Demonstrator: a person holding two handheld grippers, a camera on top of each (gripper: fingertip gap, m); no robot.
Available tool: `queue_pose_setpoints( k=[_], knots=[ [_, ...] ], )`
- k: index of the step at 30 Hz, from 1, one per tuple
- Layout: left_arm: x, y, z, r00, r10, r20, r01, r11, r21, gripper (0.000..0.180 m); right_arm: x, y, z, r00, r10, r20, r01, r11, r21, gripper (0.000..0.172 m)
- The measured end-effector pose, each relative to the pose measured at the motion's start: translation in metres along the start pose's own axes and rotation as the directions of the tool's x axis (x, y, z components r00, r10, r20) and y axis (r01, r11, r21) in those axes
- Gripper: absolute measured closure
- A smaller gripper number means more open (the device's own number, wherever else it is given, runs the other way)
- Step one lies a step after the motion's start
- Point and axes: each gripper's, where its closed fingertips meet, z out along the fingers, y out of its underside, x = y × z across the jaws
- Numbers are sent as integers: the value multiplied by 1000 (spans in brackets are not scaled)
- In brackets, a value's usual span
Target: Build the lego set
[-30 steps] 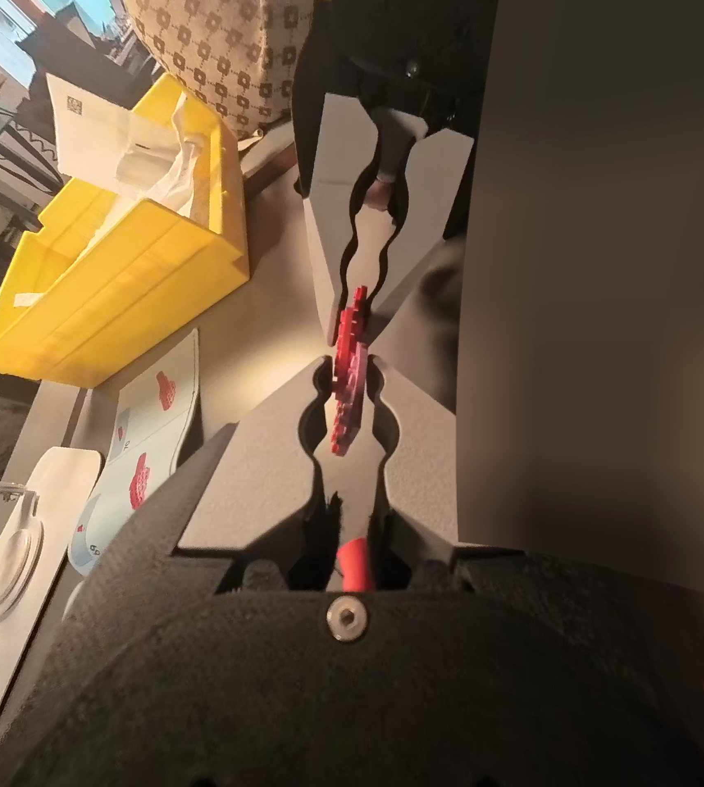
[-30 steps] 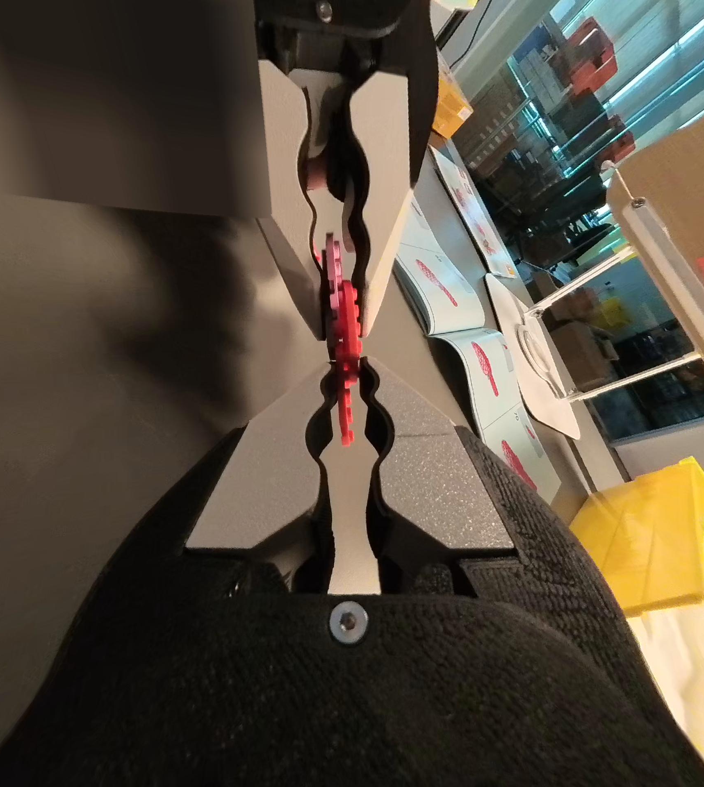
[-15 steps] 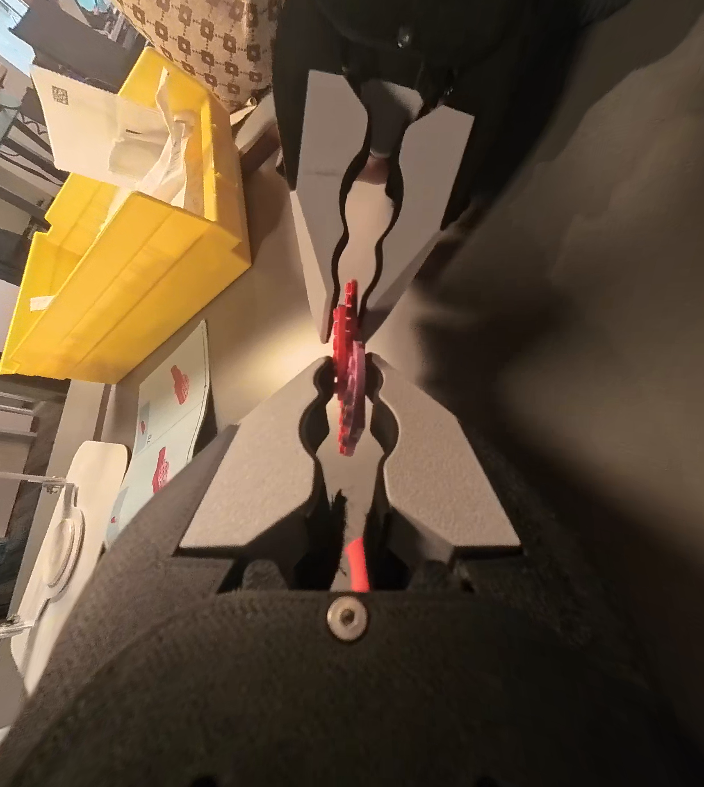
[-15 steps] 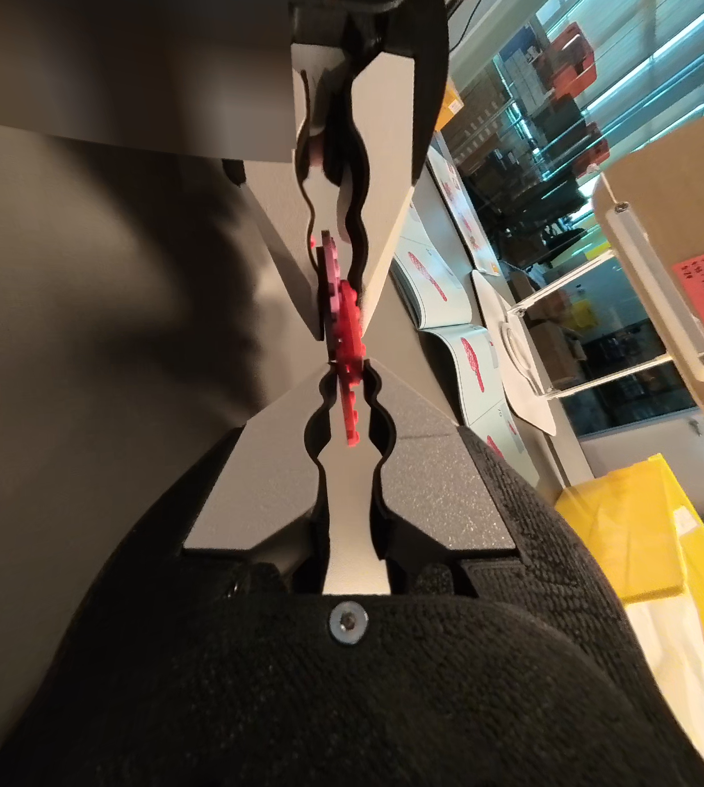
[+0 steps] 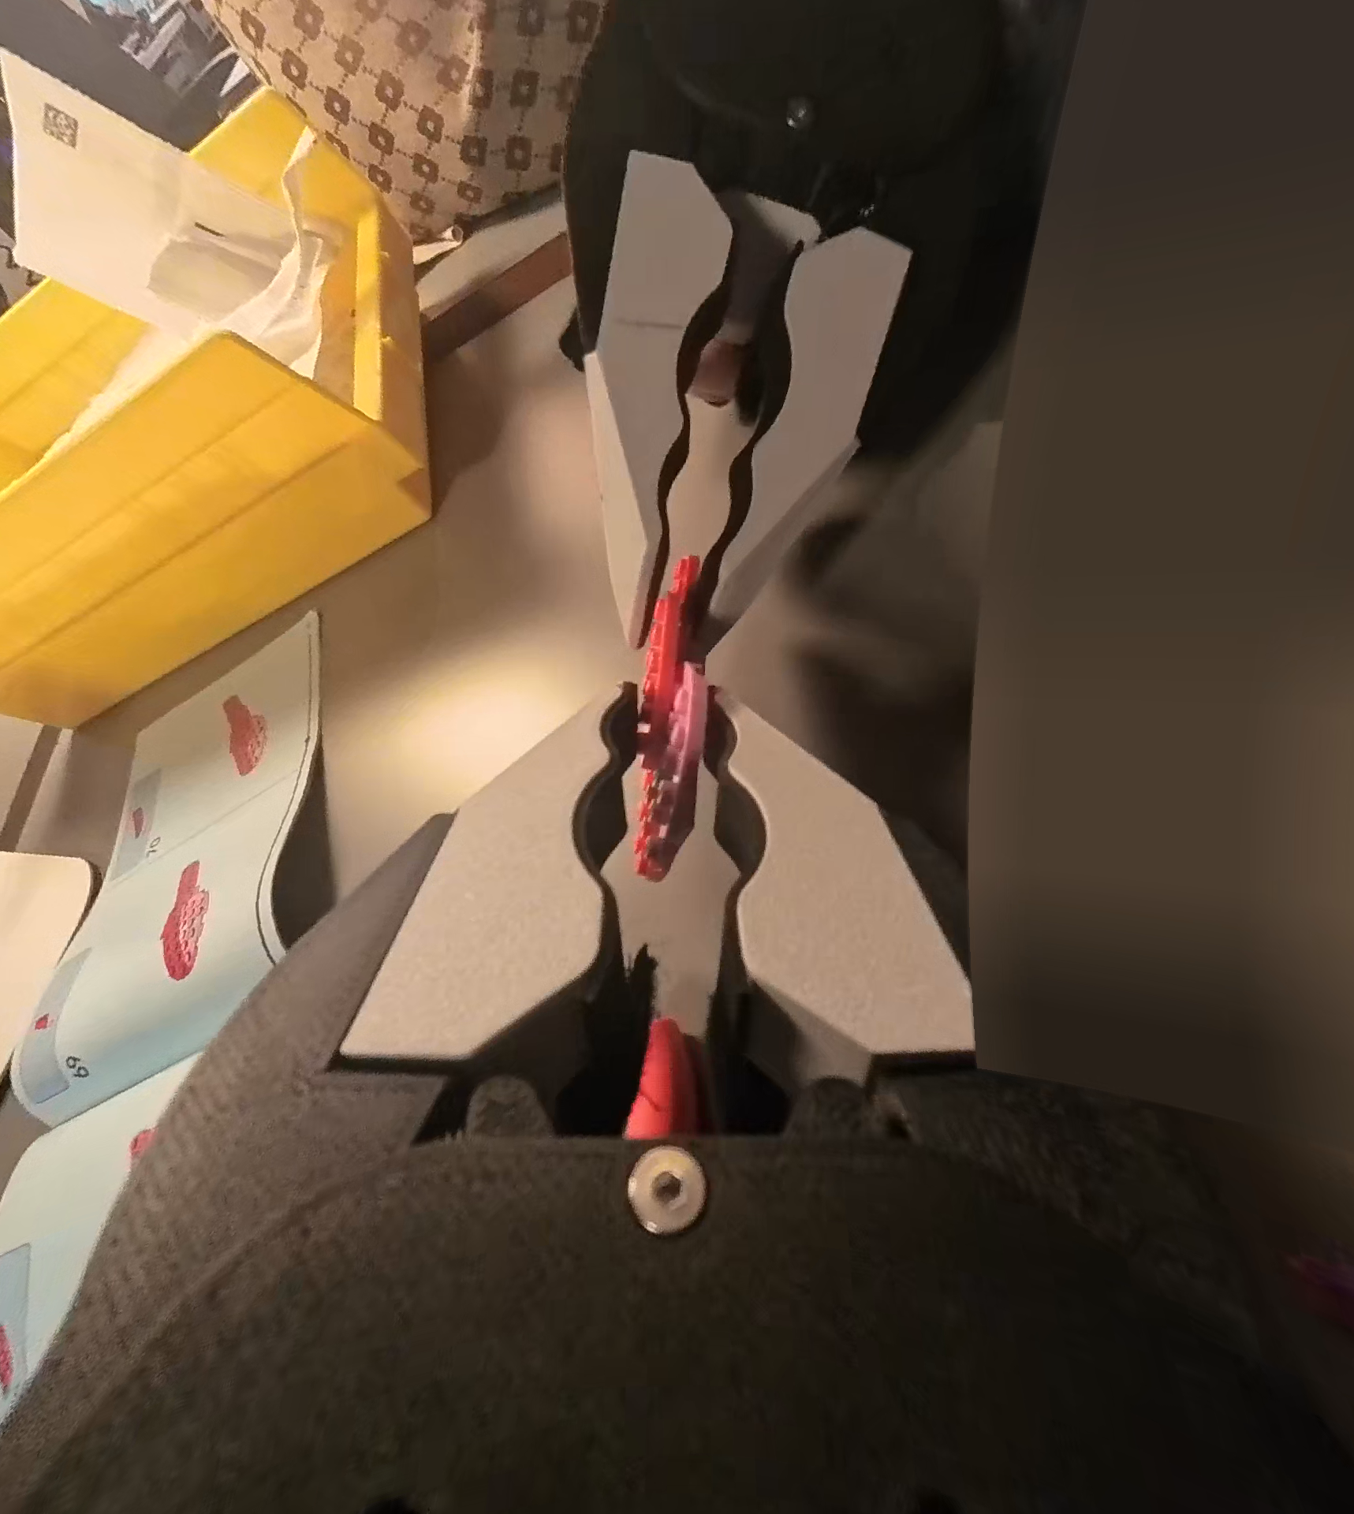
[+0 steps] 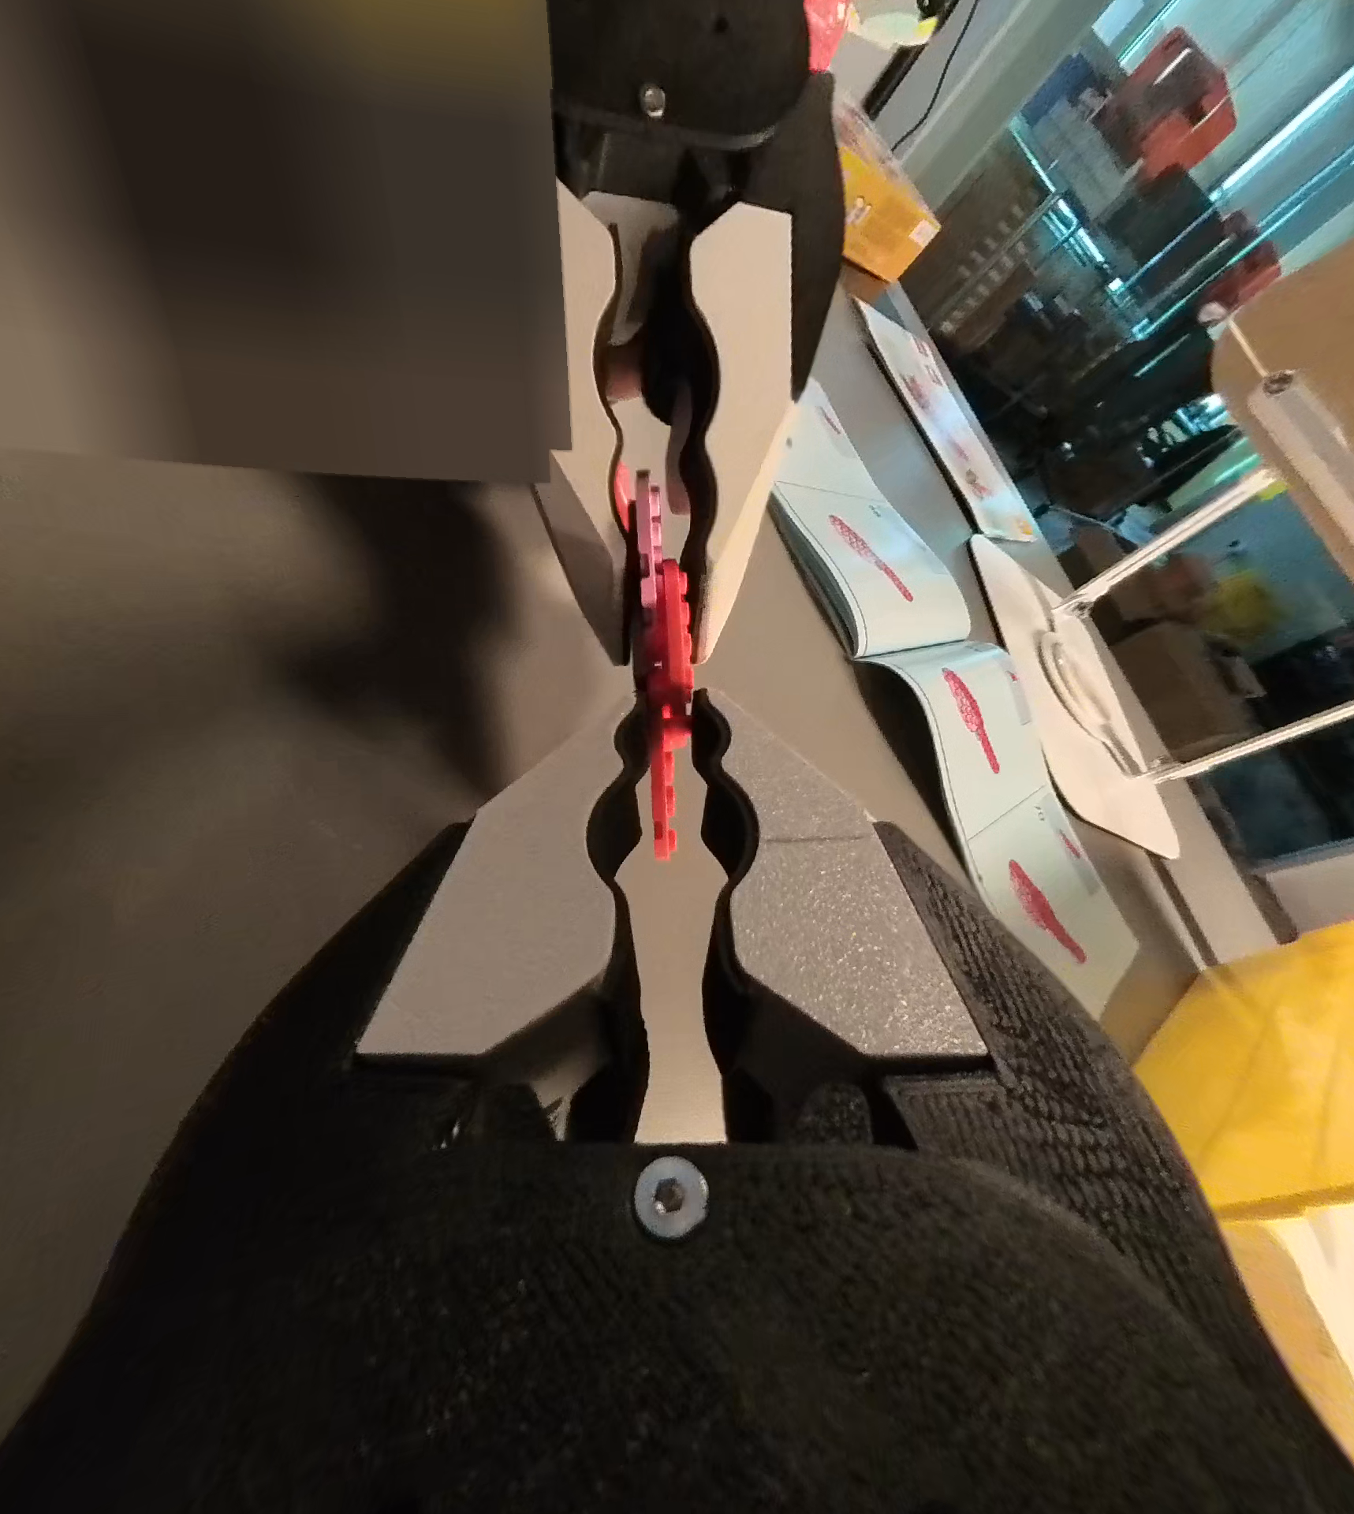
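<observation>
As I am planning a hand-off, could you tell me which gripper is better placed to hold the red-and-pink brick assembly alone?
Left, probably: the left gripper clamps the brick assembly where red and pink plates overlap; the right gripper pinches only red.

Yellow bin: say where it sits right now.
In the left wrist view the yellow bin sits upper left on the table, behind the open booklet; in the right wrist view it is at the lower right edge.

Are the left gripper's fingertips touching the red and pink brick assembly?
Touching. The left wrist view shows the left gripper with both fingertips pressed against the red and pink brick assembly, no gap visible.
</observation>
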Motion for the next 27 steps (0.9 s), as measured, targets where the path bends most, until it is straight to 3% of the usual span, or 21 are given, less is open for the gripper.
queue_pose_setpoints(
  k=[5, 18, 23, 25, 26, 27],
  knots=[
    [-3, -6, 1, 998, 35, 45, -36, 999, 19, 166, 1, -1, -2, 998, 58, 25, -58, 998, 18, 164],
    [-2, 1, 4, 999, 39, 31, -37, 998, -57, 168, 2, 4, 3, 1000, 22, -5, -22, 1000, -21, 165],
    [-12, 1, 2, 990, 89, 108, -82, 994, -66, 169, 13, 3, 5, 970, -193, -148, 184, 980, -74, 164],
    [-15, 0, 2, 990, 47, 136, -39, 997, -63, 166, 17, 2, 3, 936, -289, -199, 273, 956, -103, 165],
    [-18, -3, 1, 988, 8, 152, -1, 999, -47, 160, 22, -1, 1, 905, -347, -245, 326, 937, -123, 165],
    [-20, -5, -2, 987, -20, 160, 26, 999, -38, 136, 25, -3, -1, 869, -407, -282, 382, 913, -143, 165]
  ],
)
